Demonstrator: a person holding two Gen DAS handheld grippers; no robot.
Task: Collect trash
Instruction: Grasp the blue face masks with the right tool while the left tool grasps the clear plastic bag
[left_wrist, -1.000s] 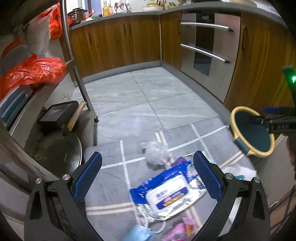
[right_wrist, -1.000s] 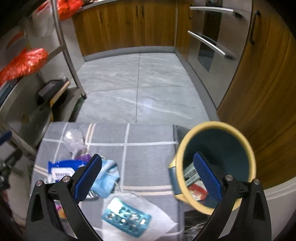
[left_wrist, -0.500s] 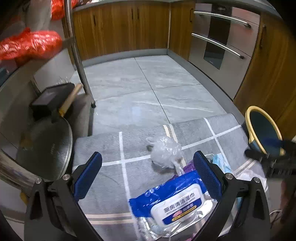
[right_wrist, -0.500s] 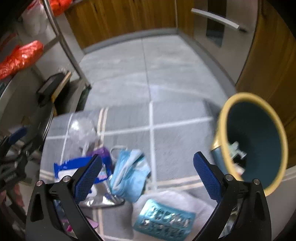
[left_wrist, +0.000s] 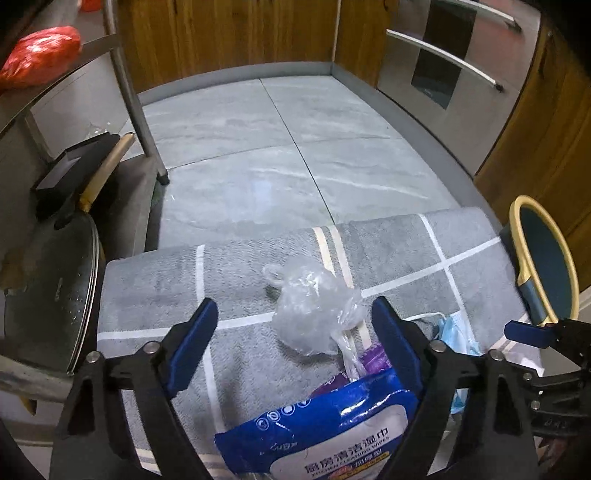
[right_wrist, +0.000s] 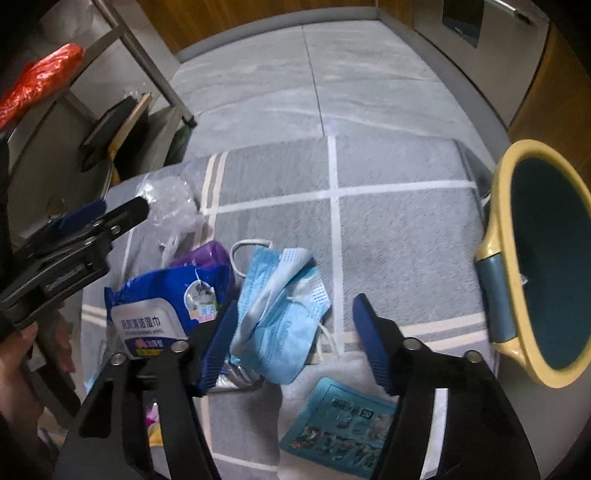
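Trash lies on a grey mat (left_wrist: 391, 251) with white lines. In the left wrist view my left gripper (left_wrist: 293, 332) hangs low over a crumpled clear plastic bag (left_wrist: 314, 314). Its jaws are closing with the bag between them, pads not pressing. A blue wet-wipes pack (left_wrist: 332, 432) lies nearer. In the right wrist view my right gripper (right_wrist: 295, 332) is closing around a pile of blue face masks (right_wrist: 280, 314), not gripping them. A teal blister pack (right_wrist: 340, 428) and a purple packet (right_wrist: 207, 254) lie close by. The yellow-rimmed bin (right_wrist: 546, 258) stands at the right.
A metal rack (left_wrist: 125, 81) stands at the left with a pan lid (left_wrist: 48, 291), a black box (left_wrist: 74, 166) and a red bag (left_wrist: 40, 55). Wooden cabinets (left_wrist: 229, 33) and an oven front (left_wrist: 450, 62) border the grey tile floor (left_wrist: 280, 140) beyond the mat.
Both grippers have sunk toward the mat and their jaws have narrowed. The left came over the clear bag; the right swung from the bin to the masks.
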